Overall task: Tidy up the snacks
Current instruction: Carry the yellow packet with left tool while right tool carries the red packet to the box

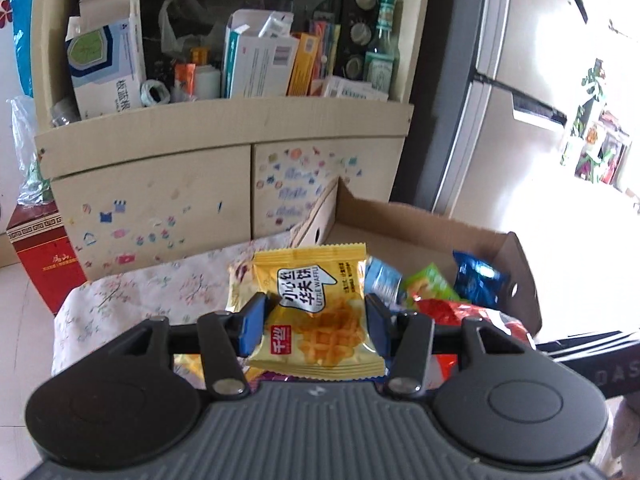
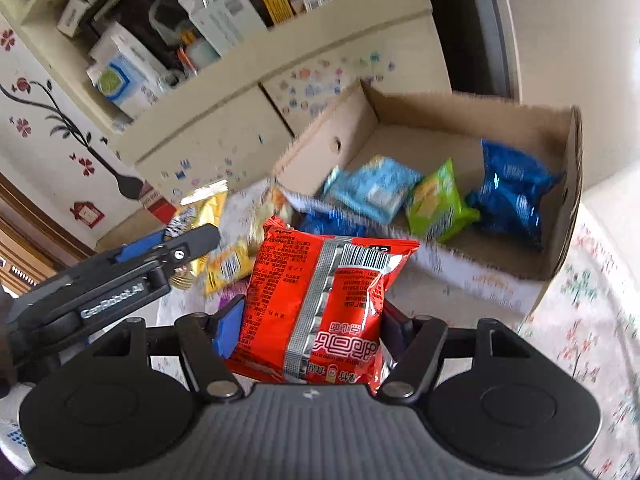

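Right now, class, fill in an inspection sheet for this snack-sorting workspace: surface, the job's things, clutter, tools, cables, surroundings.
Surface: floral tablecloth under everything.
Job's things: cardboard box holds a light blue packet, a green packet and a dark blue packet; more yellow packets lie outside it.
Clutter: nothing seen on the cloth beyond snacks.
Tools: left tool shut on yellow waffle packet; right tool shut on red packet; both lifted.
Cables: nothing seen.
Surroundings: cream cabinet stuffed with medicine boxes; red box on the floor.
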